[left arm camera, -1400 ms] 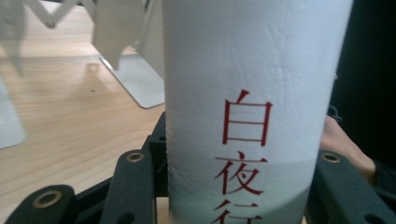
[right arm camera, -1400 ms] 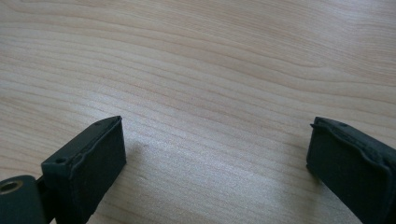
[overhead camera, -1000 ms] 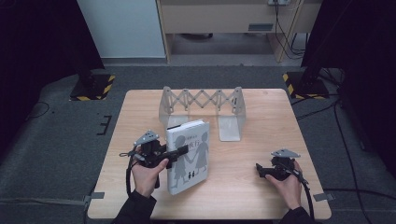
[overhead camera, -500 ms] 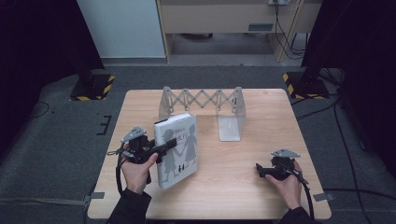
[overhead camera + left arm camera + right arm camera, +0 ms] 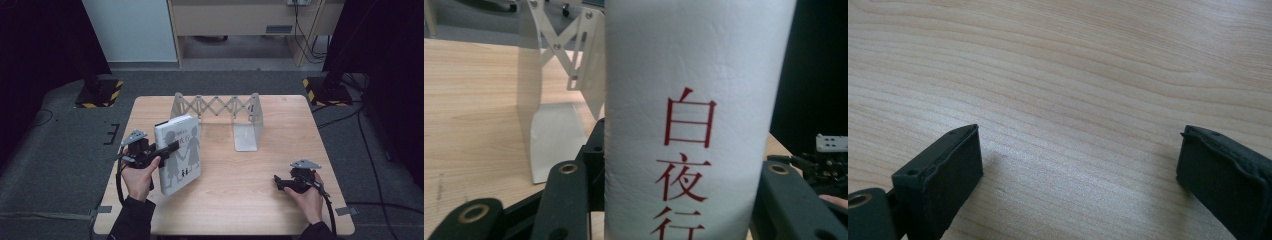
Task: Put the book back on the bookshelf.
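Right gripper (image 5: 280, 183) sits low over the near right part of the surface (image 5: 250, 200), in the person's right hand (image 5: 310, 197). Right gripper view: jaws spread wide, nothing between them, just bare wood grain below.

Left gripper (image 5: 170, 148) is at the near left, held in the left hand (image 5: 137, 175). Jaws clenched on the book (image 5: 179, 152), gripping it across the spine. Left gripper view: the white spine (image 5: 694, 115) stands between the two black jaws, both pressed against its sides, red characters running down it. The same view catches the right gripper (image 5: 824, 160) at the far right edge.

Book position from the high view: left half of the surface, tilted, its top edge raised and leaning away from the person, front cover facing up and to the right. Cover is white with dark child silhouettes holding hands. Whether the lower edge touches the wood, can't tell.

Further back, a metal book rack (image 5: 225, 112) with a scissor-lattice back stands at the middle rear of the surface. Its right end plate and flat foot (image 5: 246, 136) are just right of the book, not touching it. Left end plate is just behind the book's top edge.

Beyond the surface: grey carpet (image 5: 60, 150), black stands with yellow-black striped bases (image 5: 97, 95) at both rear corners.
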{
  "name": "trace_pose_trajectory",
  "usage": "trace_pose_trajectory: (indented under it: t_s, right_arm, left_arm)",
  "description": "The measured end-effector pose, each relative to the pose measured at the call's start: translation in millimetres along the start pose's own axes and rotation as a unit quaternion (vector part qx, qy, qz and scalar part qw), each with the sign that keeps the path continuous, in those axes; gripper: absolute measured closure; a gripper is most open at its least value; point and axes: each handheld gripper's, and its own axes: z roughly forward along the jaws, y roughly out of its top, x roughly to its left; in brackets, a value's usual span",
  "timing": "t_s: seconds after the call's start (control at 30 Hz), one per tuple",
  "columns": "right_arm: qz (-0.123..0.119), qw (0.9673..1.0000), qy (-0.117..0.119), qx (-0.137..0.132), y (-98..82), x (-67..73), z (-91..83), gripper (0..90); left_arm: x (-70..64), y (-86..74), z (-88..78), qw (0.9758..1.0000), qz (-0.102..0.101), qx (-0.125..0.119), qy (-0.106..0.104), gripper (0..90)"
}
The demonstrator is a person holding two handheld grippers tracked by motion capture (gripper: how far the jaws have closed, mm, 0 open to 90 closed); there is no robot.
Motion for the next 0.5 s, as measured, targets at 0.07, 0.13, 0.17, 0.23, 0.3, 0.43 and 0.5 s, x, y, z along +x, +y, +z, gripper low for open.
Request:
trace_pose_trajectory:
  t_s: [0.07, 0.13, 0.17, 0.23, 0.3, 0.43, 0.5]
  right_arm:
    - [0.001, 1.0000, 0.000, 0.000, 0.0, 0.1, -0.1, 4.8]
    - [0.000, 1.0000, 0.000, 0.000, 0.0, 0.0, 0.0, 4.8]
    - [0.000, 1.0000, 0.000, 0.000, 0.0, 0.0, 0.0, 4.8]
    - [0.001, 1.0000, 0.000, 0.001, 0.0, 0.1, -0.1, 4.8]
    - [0.000, 1.0000, 0.000, 0.000, 0.0, 0.0, 0.0, 4.8]
    - [0.001, 1.0000, 0.000, 0.000, 0.0, 0.1, -0.1, 4.8]
    - [0.001, 1.0000, 0.000, 0.001, 0.0, 0.1, -0.1, 4.8]
  left_arm:
    - [3.0, 2.6, 0.2, 1.0000, -0.001, -0.001, 0.007, 52.2]
    - [6.1, 7.9, 1.6, 0.9998, -0.001, -0.001, 0.019, 52.2]
    - [6.1, 7.9, 1.6, 0.9998, -0.001, -0.001, 0.019, 52.2]
    - [7.6, 13.6, 3.9, 0.9996, 0.001, -0.003, 0.028, 52.1]
    - [8.2, 16.2, 5.5, 0.9995, 0.001, -0.004, 0.031, 52.2]
    - [9.1, 24.3, 13.4, 0.9992, 0.008, -0.006, 0.039, 52.2]
    - [9.7, 26.5, 17.2, 0.9992, 0.010, -0.004, 0.039, 52.1]
